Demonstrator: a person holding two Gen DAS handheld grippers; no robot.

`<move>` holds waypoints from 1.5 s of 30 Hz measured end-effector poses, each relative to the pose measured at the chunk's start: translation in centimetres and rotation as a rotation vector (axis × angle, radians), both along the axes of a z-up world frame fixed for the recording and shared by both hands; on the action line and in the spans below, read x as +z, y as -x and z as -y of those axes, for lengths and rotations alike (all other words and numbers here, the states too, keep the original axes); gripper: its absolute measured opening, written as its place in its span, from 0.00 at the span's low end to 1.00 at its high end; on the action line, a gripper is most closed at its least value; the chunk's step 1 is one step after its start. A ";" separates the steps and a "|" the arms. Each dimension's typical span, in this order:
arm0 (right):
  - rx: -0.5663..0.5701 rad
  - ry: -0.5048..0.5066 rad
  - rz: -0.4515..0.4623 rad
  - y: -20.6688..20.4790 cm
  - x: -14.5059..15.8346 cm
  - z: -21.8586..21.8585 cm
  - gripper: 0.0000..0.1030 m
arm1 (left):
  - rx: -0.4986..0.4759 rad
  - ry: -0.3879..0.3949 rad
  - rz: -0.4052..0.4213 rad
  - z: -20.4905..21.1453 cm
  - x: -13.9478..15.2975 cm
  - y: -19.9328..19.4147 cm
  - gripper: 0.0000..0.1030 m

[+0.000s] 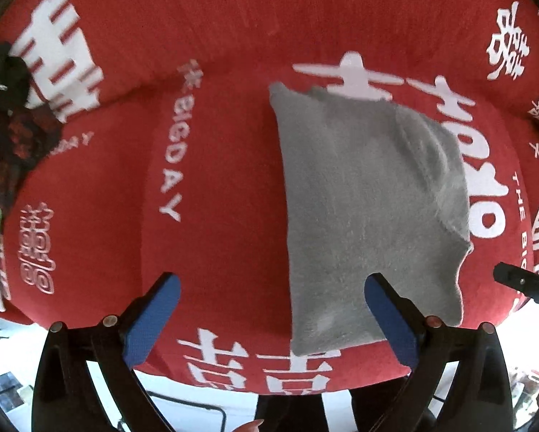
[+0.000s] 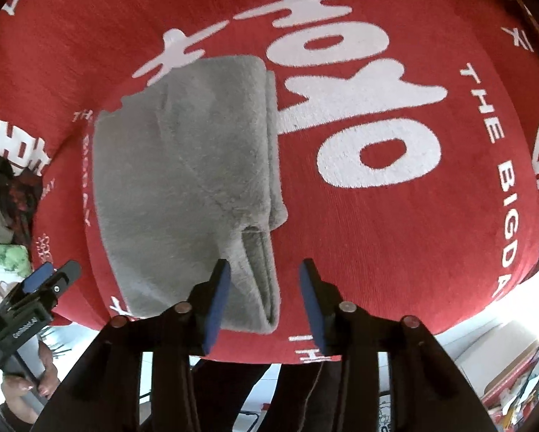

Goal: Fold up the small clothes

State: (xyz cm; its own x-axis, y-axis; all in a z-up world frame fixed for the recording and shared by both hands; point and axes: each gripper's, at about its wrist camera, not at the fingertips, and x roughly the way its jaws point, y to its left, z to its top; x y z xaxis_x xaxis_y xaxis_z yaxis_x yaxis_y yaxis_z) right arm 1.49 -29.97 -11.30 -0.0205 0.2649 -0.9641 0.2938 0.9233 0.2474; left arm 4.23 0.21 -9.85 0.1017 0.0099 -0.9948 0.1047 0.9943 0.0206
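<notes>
At the far left edge of the left wrist view a heap of dark and patterned clothes (image 1: 13, 122) lies on the red blanket (image 1: 212, 165); a loose edge could drag it if anything is swept that way.

The left gripper (image 1: 273, 309) hangs over the near edge of the blanket with its blue pads (image 1: 150, 320) as wide apart as they go and nothing between them. Its right pad overlaps the near left part of the grey garment (image 1: 366, 208) in this view, but it does not look pressed on the cloth. The risk, as I judge it, is that a finger coming down there catches only the top layer and peels the fold open.

The grey garment lies folded in the middle of the blanket, its stacked layers showing along the right and near edges in the right wrist view.

The right gripper (image 2: 264, 302) sits at the garment's near right corner, pads part-way apart, the layered edge (image 2: 266, 288) lying between them and gripped by neither. That corner looks slightly splayed, so a nudge could shift the layers out of line, and the pile sits close to the blanket's near edge.

No box, basket or other container shows in either view.
</notes>
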 end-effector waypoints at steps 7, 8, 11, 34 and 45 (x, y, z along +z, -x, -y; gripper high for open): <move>0.077 0.049 0.060 -0.8 4.0 -2.4 0.75 | 0.052 0.055 -0.013 -0.8 2.6 -0.1 1.00; 0.083 0.054 0.070 -0.8 4.5 -2.7 0.76 | 0.048 0.045 -0.010 -0.7 3.0 0.0 1.00; 0.094 0.077 0.083 -0.6 5.9 -3.5 0.78 | 0.035 0.024 -0.001 -0.4 3.9 0.5 1.00; 0.115 0.178 0.111 -0.2 10.8 -6.3 0.83 | 0.007 0.021 -0.004 -1.0 8.1 2.1 1.00; 0.131 0.216 0.142 0.0 12.0 -6.9 0.83 | -0.010 0.028 0.011 -0.4 9.0 2.4 1.00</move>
